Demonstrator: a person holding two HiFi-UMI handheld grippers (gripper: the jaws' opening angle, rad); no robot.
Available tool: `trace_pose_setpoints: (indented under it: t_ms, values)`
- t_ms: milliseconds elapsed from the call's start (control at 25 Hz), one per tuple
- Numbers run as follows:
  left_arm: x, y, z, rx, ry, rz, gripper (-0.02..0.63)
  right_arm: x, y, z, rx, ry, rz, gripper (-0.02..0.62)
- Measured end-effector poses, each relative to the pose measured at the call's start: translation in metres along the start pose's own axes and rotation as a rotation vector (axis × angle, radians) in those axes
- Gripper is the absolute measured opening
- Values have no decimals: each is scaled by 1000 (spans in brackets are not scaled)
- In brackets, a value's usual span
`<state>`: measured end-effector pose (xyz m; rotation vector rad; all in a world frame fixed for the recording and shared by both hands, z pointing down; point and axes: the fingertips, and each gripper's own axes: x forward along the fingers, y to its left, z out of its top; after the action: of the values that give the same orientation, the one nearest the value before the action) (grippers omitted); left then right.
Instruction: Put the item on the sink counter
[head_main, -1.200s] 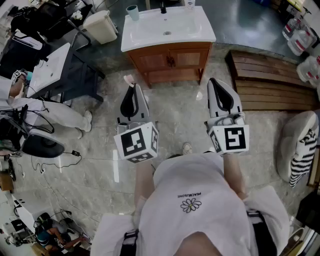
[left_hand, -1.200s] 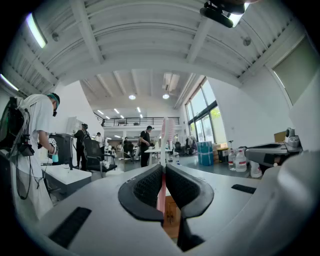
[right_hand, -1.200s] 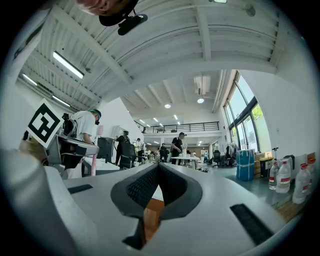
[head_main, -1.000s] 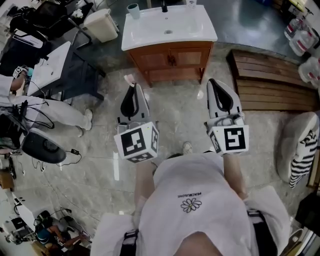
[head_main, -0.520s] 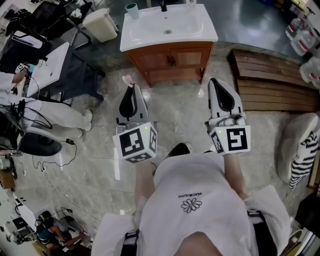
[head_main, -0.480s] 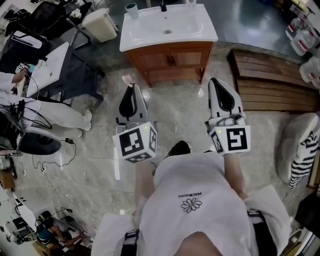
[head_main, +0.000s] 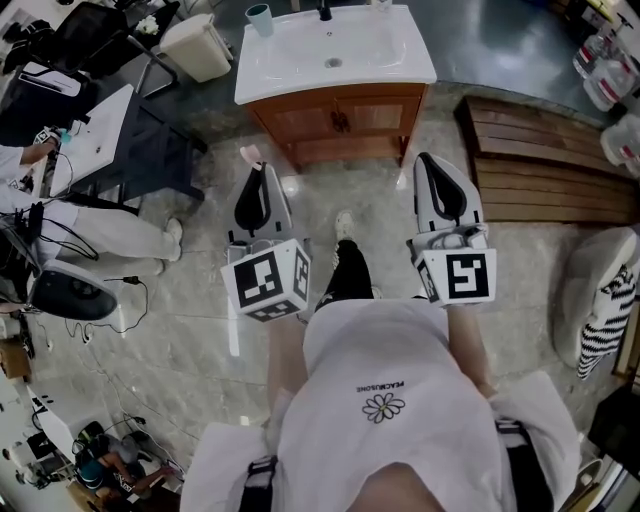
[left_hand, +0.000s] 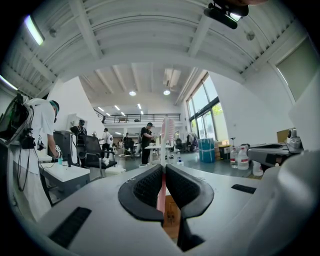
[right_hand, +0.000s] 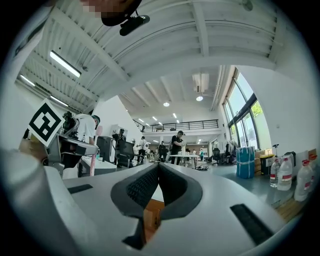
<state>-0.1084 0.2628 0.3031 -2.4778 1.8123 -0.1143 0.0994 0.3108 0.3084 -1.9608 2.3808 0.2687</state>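
Observation:
The white sink counter tops a wooden cabinet straight ahead, with a teal cup at its back left corner and a black tap. My left gripper is shut on a pink toothbrush, whose head pokes out past the jaw tips. In the left gripper view the toothbrush stands upright, its handle pinched between the pads of that gripper. My right gripper is level with the left one; its jaws meet with nothing between them.
A wooden slatted platform lies on the floor at right, with a grey cushion nearer. A bin, a dark chair and a person in white are at left. The person's own leg steps between the grippers.
The person has stepped toward the sink; a dark trouser leg and shoe have come forward between the grippers. Both grippers keep their hold and spacing.

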Motion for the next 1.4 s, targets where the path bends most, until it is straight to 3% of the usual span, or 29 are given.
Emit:
trace_pose_setpoints:
  t_ms: [320, 640, 880, 1120, 1280, 1400]
  values:
    - [53, 14, 13, 10, -52, -10, 34, 42, -26, 2, 7, -54, -66, 11]
    - [150, 39, 24, 3, -64, -23, 34, 124, -54, -1, -32, -63, -83, 11]
    - [245, 76, 23, -15, -33, -10, 34, 225, -69, -7, -56, -40, -59, 11]
    - [362, 134, 26, -34, -37, 19, 34, 369, -66, 1, -95, -94, 8, 11]
    - [434, 165, 22, -13, -37, 33, 34, 442, -63, -18, -107, -66, 22, 11]
    - [473, 182, 15, -42, -31, 59, 34, 478, -69, -36, -89, -29, 18, 11]
